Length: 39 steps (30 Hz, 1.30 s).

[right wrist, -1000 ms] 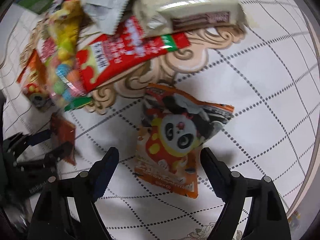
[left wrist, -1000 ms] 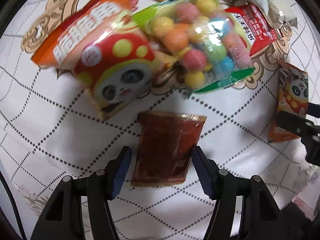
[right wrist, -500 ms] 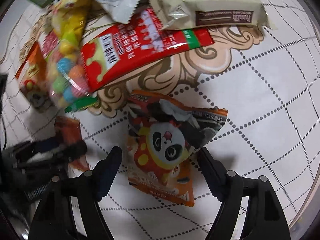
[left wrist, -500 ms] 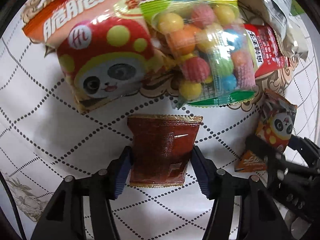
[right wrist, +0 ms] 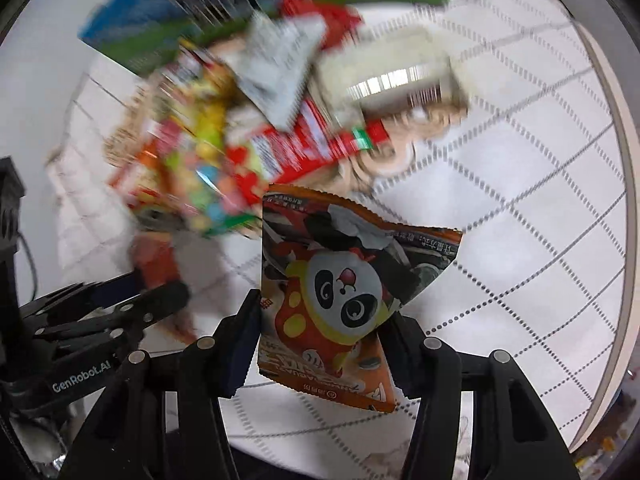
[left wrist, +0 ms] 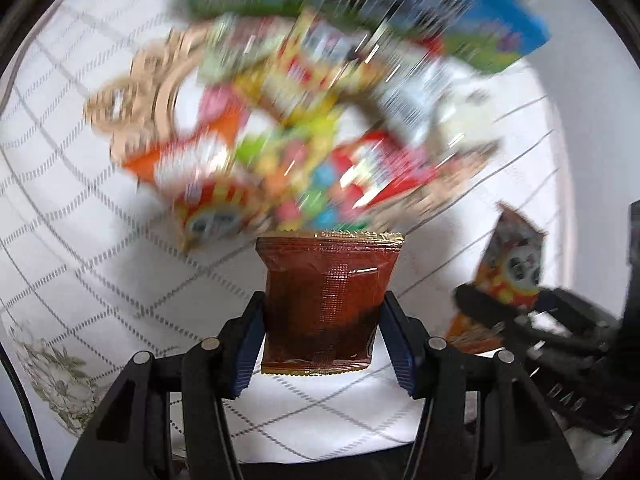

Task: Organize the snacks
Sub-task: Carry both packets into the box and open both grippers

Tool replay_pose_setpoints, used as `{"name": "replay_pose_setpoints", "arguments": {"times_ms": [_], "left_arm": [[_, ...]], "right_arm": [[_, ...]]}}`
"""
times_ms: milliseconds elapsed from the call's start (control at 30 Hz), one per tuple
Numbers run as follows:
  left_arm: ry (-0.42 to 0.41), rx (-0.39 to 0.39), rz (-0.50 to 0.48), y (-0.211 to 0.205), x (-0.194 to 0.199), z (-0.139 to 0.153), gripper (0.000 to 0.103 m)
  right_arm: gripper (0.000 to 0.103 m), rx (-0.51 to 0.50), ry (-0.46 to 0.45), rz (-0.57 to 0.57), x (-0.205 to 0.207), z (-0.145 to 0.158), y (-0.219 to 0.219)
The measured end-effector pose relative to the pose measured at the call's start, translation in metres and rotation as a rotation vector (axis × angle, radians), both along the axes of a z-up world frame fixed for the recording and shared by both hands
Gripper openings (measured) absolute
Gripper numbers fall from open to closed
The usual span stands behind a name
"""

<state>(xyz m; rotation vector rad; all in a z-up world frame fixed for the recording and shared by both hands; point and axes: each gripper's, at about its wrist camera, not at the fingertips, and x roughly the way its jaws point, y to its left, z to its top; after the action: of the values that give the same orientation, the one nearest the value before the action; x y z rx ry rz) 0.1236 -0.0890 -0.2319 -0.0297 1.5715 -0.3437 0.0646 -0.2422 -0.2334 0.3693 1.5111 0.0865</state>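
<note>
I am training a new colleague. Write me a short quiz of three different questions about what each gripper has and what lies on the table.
1. True or false: the left gripper is shut on a dark red-brown packet.
2. Multiple choice: the packet between the right gripper's closing jaws shows A) a panda, B) a fish, C) a banana.
3. Fill in: behind the blurred pile of snacks lies a green and ____ box.

Key: 1 true; 2 A, the orange panda packet; 3 blue.
</note>
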Motion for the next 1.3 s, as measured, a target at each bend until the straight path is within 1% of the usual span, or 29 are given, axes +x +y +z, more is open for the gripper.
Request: {"name": "replay_pose_setpoints", "arguments": {"times_ms": [100,167,200,233,267,300,367,467,500,533,567,633,700,767,800,900,967,1067,1100,1133,1167,1200,1233,1300], "left_arm": [[-0.055,-0.068,0.008,-0.012,0.026,0.043,0.053],[-0.098,-0.111,0.018,-0.016,0.048,0.075,0.053],[-0.115,-0.123,0.018,-0.007,0.065,0.085,0.053],[-0.144,-0.134,0.021,-0.011,0.080,0.099,0.053],[-0.163,-0.137,0.023,-0.004,0.092,0.106,0.053],[-0.183,-0.137,0.023,-0.005,0.104,0.116,0.053],[-0.217,-0.125,0.027,0.003,0.133,0.133,0.053],[-0.244,-0.080,0.031,0.000,0.175,0.145,0.053],[-0.242,-0.058,0.025,-0.003,0.193,0.144,0.053],[-0.237,-0.041,0.028,-0.005,0.209,0.132,0.053],[-0.229,-0.024,0.035,-0.007,0.225,0.127,0.053],[-0.208,0.022,0.040,-0.011,0.257,0.115,0.053],[-0.194,0.059,0.039,-0.012,0.276,0.105,0.053],[-0.168,0.095,0.043,-0.012,0.301,0.085,0.053],[-0.160,0.110,0.047,-0.011,0.312,0.078,0.053],[-0.137,0.155,0.053,-0.008,0.336,0.063,0.053],[-0.122,0.179,0.056,-0.006,0.351,0.048,0.053],[-0.093,0.206,0.058,-0.004,0.365,0.030,0.054],[-0.086,0.211,0.063,-0.003,0.367,0.026,0.055],[-0.083,0.212,0.068,-0.001,0.371,0.022,0.062],[-0.081,0.209,0.073,0.000,0.374,0.019,0.068],[-0.079,0.207,0.080,0.001,0.376,0.017,0.079],[-0.079,0.198,0.088,0.003,0.377,0.016,0.084],[-0.091,0.191,0.085,0.003,0.376,0.017,0.084]], "right_arm": [[0.058,0.036,-0.071,-0.002,0.017,0.044,-0.013],[0.058,0.054,-0.125,-0.009,0.036,0.074,-0.021],[0.058,0.054,-0.149,-0.013,0.037,0.089,-0.014],[0.058,0.052,-0.176,-0.018,0.046,0.099,-0.011],[0.058,0.041,-0.205,-0.015,0.060,0.112,-0.015],[0.058,0.030,-0.223,-0.014,0.062,0.115,-0.010],[0.058,-0.004,-0.267,-0.014,0.103,0.126,-0.006],[0.058,-0.062,-0.291,-0.015,0.150,0.144,-0.021],[0.058,-0.083,-0.285,-0.008,0.168,0.148,-0.025],[0.058,-0.100,-0.278,-0.008,0.190,0.143,-0.027],[0.058,-0.112,-0.269,-0.003,0.210,0.141,-0.032],[0.058,-0.138,-0.240,0.011,0.247,0.127,-0.033],[0.058,-0.170,-0.207,0.030,0.280,0.118,-0.041],[0.058,-0.197,-0.176,0.043,0.306,0.110,-0.048],[0.058,-0.204,-0.162,0.049,0.325,0.101,-0.047],[0.058,-0.216,-0.124,0.057,0.359,0.076,-0.049],[0.058,-0.213,-0.101,0.066,0.373,0.064,-0.050],[0.059,-0.231,-0.067,0.080,0.381,0.041,-0.043],[0.063,-0.236,-0.056,0.081,0.385,0.036,-0.043],[0.069,-0.238,-0.044,0.079,0.388,0.030,-0.043],[0.086,-0.239,-0.037,0.076,0.389,0.026,-0.043],[0.092,-0.234,-0.037,0.071,0.390,0.021,-0.043],[0.092,-0.232,-0.039,0.068,0.390,0.020,-0.042],[0.092,-0.227,-0.033,0.066,0.389,0.015,-0.041]]}}
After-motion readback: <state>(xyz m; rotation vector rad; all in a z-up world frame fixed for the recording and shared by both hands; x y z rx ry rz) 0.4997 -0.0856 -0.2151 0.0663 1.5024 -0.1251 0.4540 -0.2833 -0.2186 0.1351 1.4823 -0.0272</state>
